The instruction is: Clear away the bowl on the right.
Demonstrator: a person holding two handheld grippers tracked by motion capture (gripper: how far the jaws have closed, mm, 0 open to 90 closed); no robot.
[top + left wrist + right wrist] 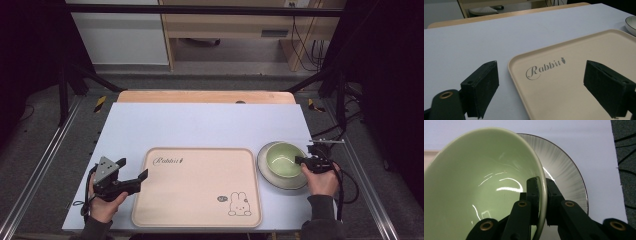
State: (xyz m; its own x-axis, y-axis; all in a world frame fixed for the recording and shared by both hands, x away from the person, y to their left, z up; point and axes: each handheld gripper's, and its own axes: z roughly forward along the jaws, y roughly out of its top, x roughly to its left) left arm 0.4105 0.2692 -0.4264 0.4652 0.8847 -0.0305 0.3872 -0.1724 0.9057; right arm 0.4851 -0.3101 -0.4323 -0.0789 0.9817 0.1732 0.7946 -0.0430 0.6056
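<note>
Right gripper (543, 195): jaws clamped on bowl (283, 159) rim at 3 o'clock | bowl seated on plate (265, 171), at tray's (196, 187) 3 o'clock | left gripper (134, 171): held wide open, empty, at tray's 9 o'clock

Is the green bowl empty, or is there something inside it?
Empty. The right gripper view looks into the green bowl, showing bare glazed inside with light reflections; in the high view its hollow is plain green too.

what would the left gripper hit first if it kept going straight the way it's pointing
Probably the beige tray: the left gripper has its jaws open, straddling the tray's near-left rim. How far above the tray the jaws are is unclear.
</note>
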